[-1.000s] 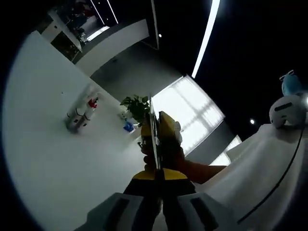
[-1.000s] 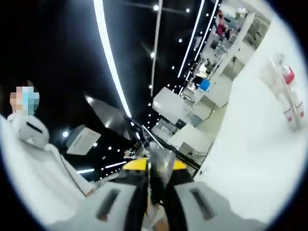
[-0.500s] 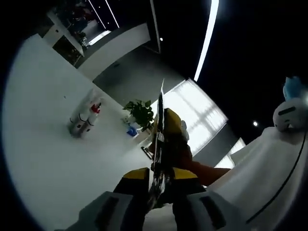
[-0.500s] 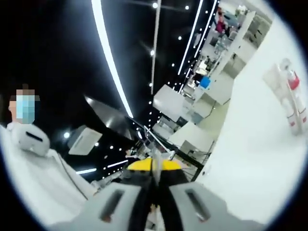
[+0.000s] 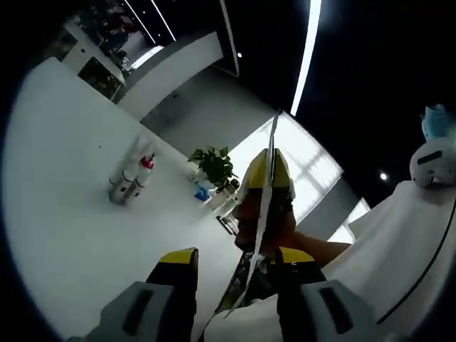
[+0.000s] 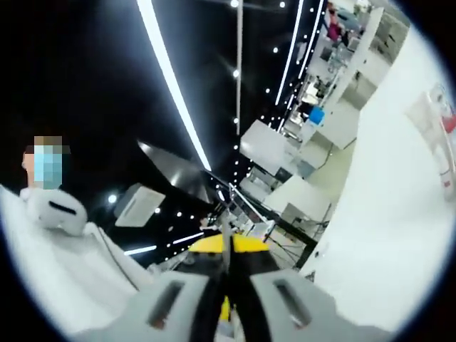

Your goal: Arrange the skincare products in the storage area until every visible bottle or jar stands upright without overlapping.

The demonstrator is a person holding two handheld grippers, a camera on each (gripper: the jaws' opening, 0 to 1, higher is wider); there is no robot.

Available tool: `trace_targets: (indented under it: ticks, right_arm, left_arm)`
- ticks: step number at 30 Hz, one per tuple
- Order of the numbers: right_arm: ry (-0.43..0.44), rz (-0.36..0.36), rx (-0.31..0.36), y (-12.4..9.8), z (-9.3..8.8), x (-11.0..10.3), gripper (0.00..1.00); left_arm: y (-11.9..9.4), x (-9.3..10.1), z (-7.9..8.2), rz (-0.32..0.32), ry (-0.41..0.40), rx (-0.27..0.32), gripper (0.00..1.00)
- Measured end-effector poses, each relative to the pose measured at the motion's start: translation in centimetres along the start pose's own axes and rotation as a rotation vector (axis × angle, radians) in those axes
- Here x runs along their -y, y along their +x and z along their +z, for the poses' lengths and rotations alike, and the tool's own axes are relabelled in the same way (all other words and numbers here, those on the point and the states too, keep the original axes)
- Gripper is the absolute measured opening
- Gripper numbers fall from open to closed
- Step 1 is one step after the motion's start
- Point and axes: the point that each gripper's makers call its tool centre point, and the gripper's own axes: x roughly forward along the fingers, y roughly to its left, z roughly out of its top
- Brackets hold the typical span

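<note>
Left gripper view: white surface (image 5: pixel 64 214) on the left, bottles (image 5: pixel 130 182) standing on it well away from the tongs, one red-capped. A plant (image 5: pixel 214 165) sits further back. Left tongs (image 5: pixel 235 267) gape apart, nothing gripped; a thin sheet edge (image 5: pixel 263 206) runs up between the jaws. Right gripper view: right tongs (image 6: pixel 228 260) pressed together, holding nothing I can make out. Bottles (image 6: pixel 438 132) at the far right edge on the surface (image 6: pixel 385 235).
</note>
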Motion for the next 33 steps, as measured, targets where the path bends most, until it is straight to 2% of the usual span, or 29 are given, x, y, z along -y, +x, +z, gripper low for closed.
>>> trace_targets:
  ticks: [4, 7, 8, 10, 13, 17, 18, 19, 24, 26, 28, 29, 30, 33]
  right_arm:
    - [0.01, -0.001, -0.01, 0.2, -0.3, 0.1, 0.0]
    - [0.018, 0.002, -0.007, 0.5, -0.3, 0.1, 0.0]
    - [0.019, 0.003, -0.008, 0.6, -0.3, 0.0, 0.0]
    - [0.018, 0.005, -0.012, 0.7, -0.4, 0.0, 0.0]
    - [0.019, 0.007, -0.012, 0.8, -0.3, 0.0, 0.0]
    - [0.008, 0.008, -0.007, 0.9, -0.1, -0.1, 0.0]
    - [0.005, 0.007, -0.01, 0.9, -0.2, -0.1, 0.0]
    - [-0.012, -0.003, -0.007, 0.9, -0.1, 0.1, 0.0]
    - [-0.075, -0.043, -0.026, 0.8, -0.4, 0.7, 0.01]
    - [-0.093, -0.063, -0.051, 0.6, -0.7, 1.0, 0.06]
    - [-0.097, -0.084, -0.102, 0.3, -1.7, 1.4, 0.18]
    - [-0.107, -0.092, -0.133, 0.2, -2.3, 1.5, 0.18]
    - [-0.143, -0.101, -0.149, 0.2, -2.6, 1.7, 0.16]
    - [-0.182, -0.115, -0.175, 0.1, -3.2, 1.7, 0.07]
  left_arm:
    - [0.2, 1.3, -0.1, -0.053, 0.064, -0.027, 0.44]
    - [0.6, 1.6, -0.9, -0.067, 0.096, -0.063, 0.36]
    - [0.7, 1.9, -1.3, -0.082, 0.107, -0.08, 0.3]
    - [1.0, 2.2, -1.6, -0.109, 0.092, -0.091, 0.21]
    - [1.2, 2.7, -1.7, -0.131, 0.065, -0.098, 0.15]
    - [1.4, 2.0, -2.1, -0.095, 0.02, -0.135, 0.03]
    - [1.4, 1.9, -2.0, -0.096, 0.022, -0.131, 0.03]
    - [1.3, 2.1, -1.9, -0.106, -0.018, -0.133, 0.02]
    - [1.2, 1.9, -2.1, -0.099, -0.029, -0.144, 0.01]
    - [1.2, 1.4, -2.0, -0.074, -0.021, -0.128, 0.01]
    - [1.1, 1.5, -1.6, -0.079, -0.033, -0.104, 0.01]
    - [1.0, 1.7, -1.0, -0.099, -0.05, -0.07, 0.01]
    - [1.0, 1.8, -0.8, -0.106, -0.066, -0.063, 0.01]
    - [1.0, 1.5, -0.9, -0.093, -0.056, -0.075, 0.01]
